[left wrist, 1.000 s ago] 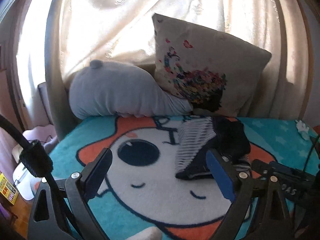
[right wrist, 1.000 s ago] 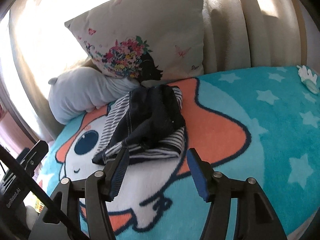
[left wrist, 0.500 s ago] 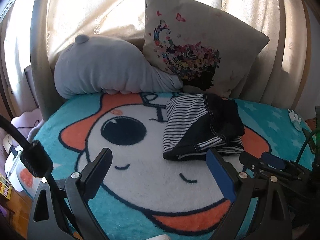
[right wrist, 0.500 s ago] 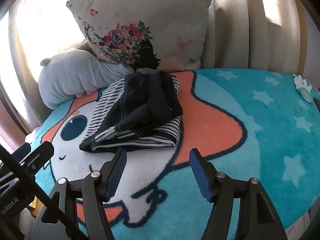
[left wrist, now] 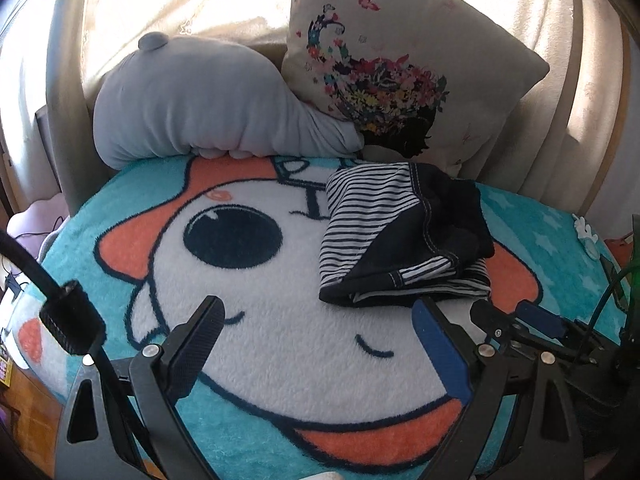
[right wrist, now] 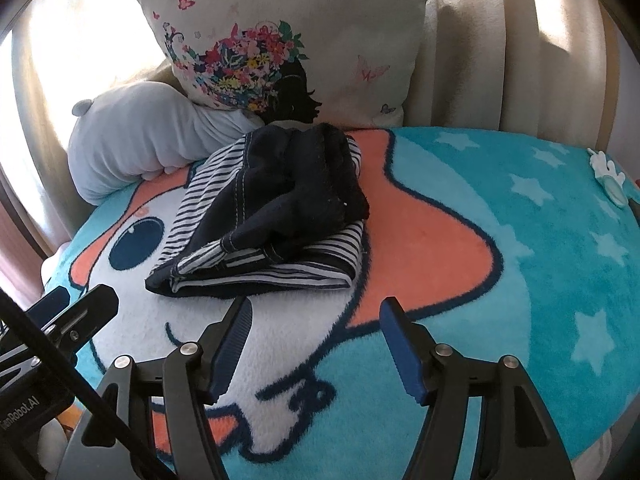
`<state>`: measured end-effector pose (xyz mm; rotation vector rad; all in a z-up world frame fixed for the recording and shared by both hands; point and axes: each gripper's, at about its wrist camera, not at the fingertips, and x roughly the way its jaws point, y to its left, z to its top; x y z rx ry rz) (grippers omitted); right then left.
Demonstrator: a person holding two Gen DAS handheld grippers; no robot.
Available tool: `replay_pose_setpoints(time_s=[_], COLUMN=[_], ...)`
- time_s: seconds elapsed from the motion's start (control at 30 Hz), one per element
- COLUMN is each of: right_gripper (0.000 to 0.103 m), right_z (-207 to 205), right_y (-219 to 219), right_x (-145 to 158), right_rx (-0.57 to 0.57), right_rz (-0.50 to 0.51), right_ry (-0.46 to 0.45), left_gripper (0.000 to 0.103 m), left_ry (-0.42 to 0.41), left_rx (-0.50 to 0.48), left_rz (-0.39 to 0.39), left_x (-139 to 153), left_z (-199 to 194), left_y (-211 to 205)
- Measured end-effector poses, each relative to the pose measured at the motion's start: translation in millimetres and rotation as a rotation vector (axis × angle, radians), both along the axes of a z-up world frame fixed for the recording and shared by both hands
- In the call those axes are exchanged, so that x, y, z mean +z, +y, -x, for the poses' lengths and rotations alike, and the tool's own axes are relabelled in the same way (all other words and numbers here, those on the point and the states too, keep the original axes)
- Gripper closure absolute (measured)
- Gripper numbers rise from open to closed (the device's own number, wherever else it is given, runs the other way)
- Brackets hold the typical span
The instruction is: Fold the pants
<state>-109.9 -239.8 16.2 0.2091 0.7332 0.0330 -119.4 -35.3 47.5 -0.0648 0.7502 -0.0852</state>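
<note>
The pants (left wrist: 404,236) are dark navy with a striped lining, lying as a folded bundle on the cartoon blanket (left wrist: 288,328). They also show in the right wrist view (right wrist: 276,216), a little beyond my fingers. My left gripper (left wrist: 316,340) is open and empty, in front of the bundle and to its left. My right gripper (right wrist: 314,334) is open and empty, just in front of the bundle's near edge. The right gripper's tips show at the right of the left wrist view (left wrist: 516,320).
A grey plush pillow (left wrist: 208,108) and a floral cushion (left wrist: 400,72) lean against the curtained back. A small white toy (right wrist: 610,176) lies at the blanket's far right. The bed's left edge drops to a wooden floor (left wrist: 24,420).
Both grippers have risen and pulled back a little from the pants, so the views show more of the blanket. The bundle has not moved. Both jaws stay open.
</note>
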Motion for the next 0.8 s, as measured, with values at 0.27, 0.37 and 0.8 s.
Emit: replay_pose_setpoints(time_s=[0.27, 0.37, 0.8], right_gripper=[0.032, 0.031, 0.031], right_z=[-4, -5, -9], right_y=[3, 5, 6], right_x=[-3, -5, -9], right_rx=[-0.001, 0.003, -0.001], right_rz=[0.022, 0.034, 0.053], right_ry=[0.014, 0.019, 0.033], left_gripper=[0.009, 0.009, 0.009], left_ry=[0.023, 0.032, 0.066], left_rx=[0.004, 0.003, 0.001], left_rz=[0.009, 0.012, 0.018], left_x=[-7, -9, -19], left_z=[-5, -6, -11], left_y=[3, 4, 4])
